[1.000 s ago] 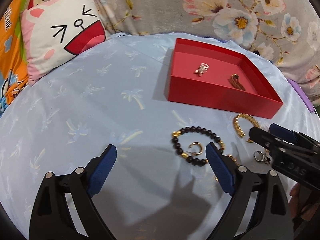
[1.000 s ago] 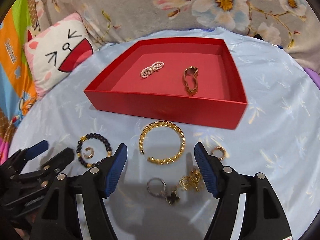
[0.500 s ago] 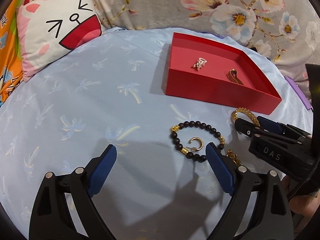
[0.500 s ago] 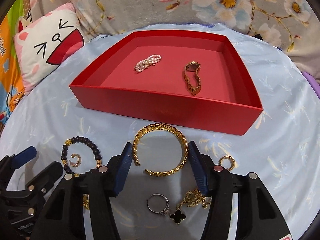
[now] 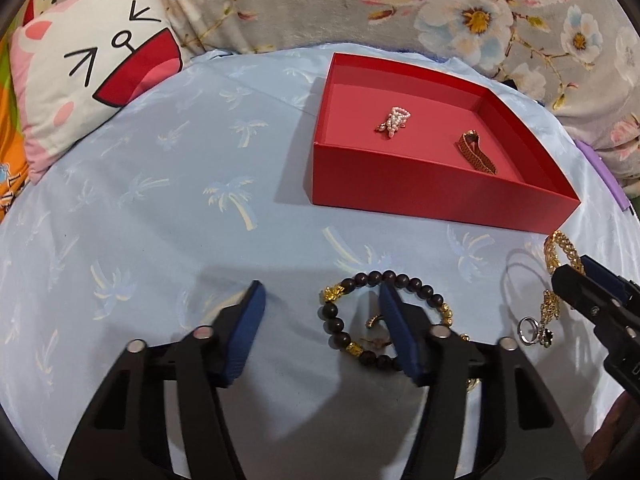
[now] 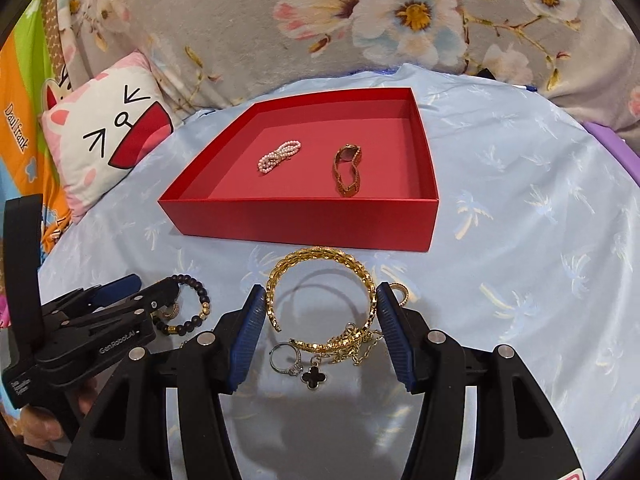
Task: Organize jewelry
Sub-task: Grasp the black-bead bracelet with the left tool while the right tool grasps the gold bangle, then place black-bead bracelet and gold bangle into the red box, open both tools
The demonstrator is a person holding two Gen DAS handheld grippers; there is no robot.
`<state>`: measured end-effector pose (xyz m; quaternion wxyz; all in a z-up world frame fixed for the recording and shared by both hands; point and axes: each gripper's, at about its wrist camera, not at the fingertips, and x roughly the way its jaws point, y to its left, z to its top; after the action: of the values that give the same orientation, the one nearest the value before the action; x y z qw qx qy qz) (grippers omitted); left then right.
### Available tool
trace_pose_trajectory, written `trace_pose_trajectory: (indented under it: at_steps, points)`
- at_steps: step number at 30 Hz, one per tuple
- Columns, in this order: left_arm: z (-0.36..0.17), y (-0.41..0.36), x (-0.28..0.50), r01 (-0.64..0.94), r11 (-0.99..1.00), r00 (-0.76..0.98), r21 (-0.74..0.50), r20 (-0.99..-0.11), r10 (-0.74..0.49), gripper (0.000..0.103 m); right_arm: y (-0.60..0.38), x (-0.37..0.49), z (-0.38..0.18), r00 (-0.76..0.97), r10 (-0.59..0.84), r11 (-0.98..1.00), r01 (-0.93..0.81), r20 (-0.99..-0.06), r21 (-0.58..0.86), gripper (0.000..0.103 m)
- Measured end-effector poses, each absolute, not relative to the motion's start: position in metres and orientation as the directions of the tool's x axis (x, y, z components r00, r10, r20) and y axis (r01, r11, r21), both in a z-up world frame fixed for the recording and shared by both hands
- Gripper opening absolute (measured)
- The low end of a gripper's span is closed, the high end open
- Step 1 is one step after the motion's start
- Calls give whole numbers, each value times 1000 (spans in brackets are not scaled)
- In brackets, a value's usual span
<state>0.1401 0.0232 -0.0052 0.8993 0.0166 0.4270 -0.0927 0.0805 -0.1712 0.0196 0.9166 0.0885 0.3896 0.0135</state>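
A red box [image 6: 304, 216] [image 5: 440, 200] holds a pink bead bracelet [image 6: 279, 157] and a gold watch [image 6: 347, 172]. My right gripper [image 6: 320, 300] is shut on the gold bangle [image 6: 320, 266], pads touching both sides, lifted slightly off the cloth. My left gripper [image 5: 320, 296] is open; its right finger [image 5: 396, 320] sits inside the dark bead bracelet [image 5: 384, 312], over a gold hoop earring [image 5: 374, 320]. A silver ring [image 6: 285, 358], a black clover chain [image 6: 320, 372] and another hoop earring [image 6: 400, 292] lie under the right gripper.
A cartoon pillow [image 5: 92, 80] lies at the back left. A floral blanket [image 6: 400, 20] runs along the back. The surface is a light blue cloth [image 5: 160, 200] with palm prints. A purple edge [image 6: 612, 140] shows at the right.
My right gripper closed on the gold bangle and raised it a little. My left gripper narrowed and moved right, its right finger now inside the dark bead bracelet.
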Motion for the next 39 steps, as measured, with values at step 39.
trace_pose_trajectory:
  at_steps: [39]
  points:
    - [155, -41, 212, 352, 928, 752, -119, -554, -356, 8, -219, 180, 118, 772, 128, 985, -28, -623, 169, 55]
